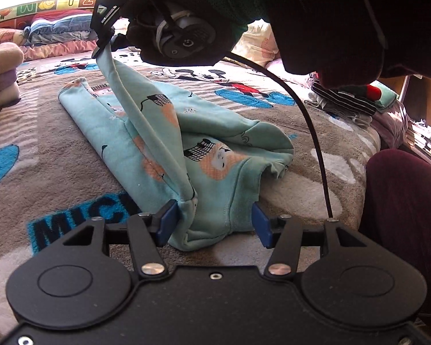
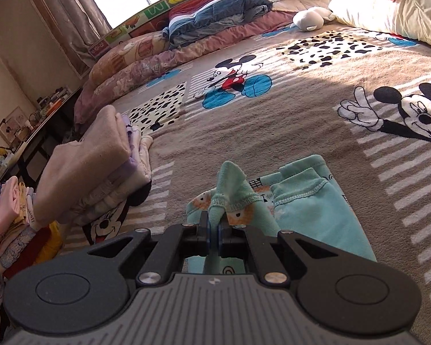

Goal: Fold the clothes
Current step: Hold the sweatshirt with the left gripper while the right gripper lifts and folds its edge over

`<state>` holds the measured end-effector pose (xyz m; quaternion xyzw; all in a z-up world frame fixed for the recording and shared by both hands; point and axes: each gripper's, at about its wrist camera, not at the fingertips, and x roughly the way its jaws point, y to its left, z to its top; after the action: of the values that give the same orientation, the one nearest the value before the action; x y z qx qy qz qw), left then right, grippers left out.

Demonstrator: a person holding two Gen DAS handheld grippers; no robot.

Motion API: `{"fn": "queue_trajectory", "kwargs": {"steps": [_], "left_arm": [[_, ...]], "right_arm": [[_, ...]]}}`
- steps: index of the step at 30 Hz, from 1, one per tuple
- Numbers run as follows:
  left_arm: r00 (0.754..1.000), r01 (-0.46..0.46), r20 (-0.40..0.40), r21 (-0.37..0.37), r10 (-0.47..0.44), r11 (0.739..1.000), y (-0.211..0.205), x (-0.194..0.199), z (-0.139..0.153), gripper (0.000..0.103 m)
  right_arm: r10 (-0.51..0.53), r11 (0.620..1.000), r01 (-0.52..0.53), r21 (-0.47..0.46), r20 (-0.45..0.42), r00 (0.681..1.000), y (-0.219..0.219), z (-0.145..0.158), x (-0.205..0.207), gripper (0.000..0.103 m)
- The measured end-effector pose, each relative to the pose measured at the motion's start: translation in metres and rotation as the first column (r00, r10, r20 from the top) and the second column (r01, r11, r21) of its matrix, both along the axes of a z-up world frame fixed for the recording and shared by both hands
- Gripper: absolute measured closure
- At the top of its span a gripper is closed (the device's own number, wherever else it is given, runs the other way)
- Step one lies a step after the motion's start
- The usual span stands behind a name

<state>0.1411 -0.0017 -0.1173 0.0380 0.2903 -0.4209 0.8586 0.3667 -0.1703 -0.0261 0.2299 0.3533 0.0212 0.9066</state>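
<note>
A mint-green child's garment (image 1: pixel 163 132) with orange animal prints lies partly folded on the Mickey Mouse blanket (image 1: pixel 57 155). My left gripper (image 1: pixel 214 220) is open, its blue pads either side of the garment's near end, low on the blanket. My right gripper (image 1: pixel 103 40) shows in the left wrist view, shut on a hem strip and lifting it up at the far left. In the right wrist view the right gripper (image 2: pixel 214 237) is shut on a pinched fold of the same garment (image 2: pixel 310 212), which hangs down below it.
A stack of folded clothes (image 2: pixel 100 166) sits on the blanket's left side, with more piles (image 2: pixel 5 230) beyond the edge. Pillows and quilts (image 2: pixel 215 11) line the far end. Unfolded clothes (image 1: pixel 344 100) lie at the right. A person's knee (image 1: pixel 402 201) is near right.
</note>
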Motion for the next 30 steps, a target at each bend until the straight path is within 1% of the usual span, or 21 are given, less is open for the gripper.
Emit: {"fn": "queue_trajectory", "kwargs": {"steps": [6,9,10,13,15,17,18,19,20,21,23,24,26,28,30], "left_arm": [[0.998,-0.005,-0.065,-0.061,0.001,0.998,0.007,0.008,0.000,0.049],[0.992,-0.021,-0.123,-0.114,0.006,0.993,0.014,0.016,-0.001,0.049],[0.989,-0.030,-0.150,-0.138,0.009,0.990,0.017,0.019,-0.001,0.048],[0.975,-0.059,-0.224,-0.201,0.013,0.978,0.026,0.028,-0.003,0.048],[0.965,-0.076,-0.261,-0.229,0.014,0.970,0.029,0.032,-0.005,0.048],[0.957,-0.088,-0.289,-0.249,0.012,0.964,0.031,0.036,-0.006,0.048],[0.953,-0.092,-0.301,-0.257,0.011,0.962,0.033,0.037,-0.006,0.048],[0.950,-0.098,-0.313,-0.265,0.010,0.959,0.034,0.039,-0.006,0.048],[0.947,-0.104,-0.322,-0.273,0.011,0.957,0.035,0.040,-0.007,0.048],[0.944,-0.108,-0.329,-0.277,0.011,0.955,0.035,0.040,-0.007,0.048],[0.944,-0.110,-0.329,-0.277,0.014,0.954,0.036,0.041,-0.007,0.048],[0.944,-0.111,-0.329,-0.277,0.015,0.954,0.037,0.040,-0.007,0.048],[0.944,-0.113,-0.330,-0.277,0.016,0.954,0.037,0.041,-0.007,0.048],[0.943,-0.116,-0.332,-0.279,0.018,0.953,0.038,0.041,-0.007,0.048],[0.942,-0.118,-0.334,-0.279,0.019,0.953,0.037,0.041,-0.008,0.047]], "right_arm": [[0.023,0.999,-0.024,-0.038,-0.037,0.999,0.018,-0.013,0.020,0.096],[0.026,0.998,-0.029,-0.049,-0.054,0.998,0.023,-0.021,0.027,0.096],[0.027,0.998,-0.030,-0.053,-0.058,0.998,0.025,-0.022,0.028,0.096],[0.041,0.995,-0.047,-0.087,-0.065,0.997,0.030,-0.024,0.033,0.096],[0.054,0.993,-0.061,-0.103,-0.069,0.996,0.032,-0.025,0.037,0.096],[0.071,0.993,-0.077,-0.093,-0.072,0.995,0.032,-0.024,0.039,0.096],[0.080,0.992,-0.086,-0.087,-0.073,0.994,0.032,-0.023,0.041,0.092],[0.088,0.992,-0.094,-0.082,-0.074,0.993,0.032,-0.023,0.042,0.091],[0.098,0.993,-0.102,-0.064,-0.062,0.993,0.031,-0.020,0.042,0.084],[0.106,0.993,-0.108,-0.040,-0.033,0.994,0.028,-0.014,0.041,0.071],[0.112,0.993,-0.111,-0.031,0.043,0.993,0.018,-0.001,0.035,0.060],[0.116,0.993,-0.114,-0.040,0.066,0.991,0.012,0.005,0.034,0.058],[0.133,0.989,-0.128,-0.074,0.066,0.989,0.001,0.010,0.035,0.056],[0.162,0.983,-0.159,-0.088,0.031,0.986,-0.008,0.005,0.038,0.055],[0.208,0.973,-0.208,-0.096,-0.016,0.978,-0.013,-0.006,0.041,0.051]]}}
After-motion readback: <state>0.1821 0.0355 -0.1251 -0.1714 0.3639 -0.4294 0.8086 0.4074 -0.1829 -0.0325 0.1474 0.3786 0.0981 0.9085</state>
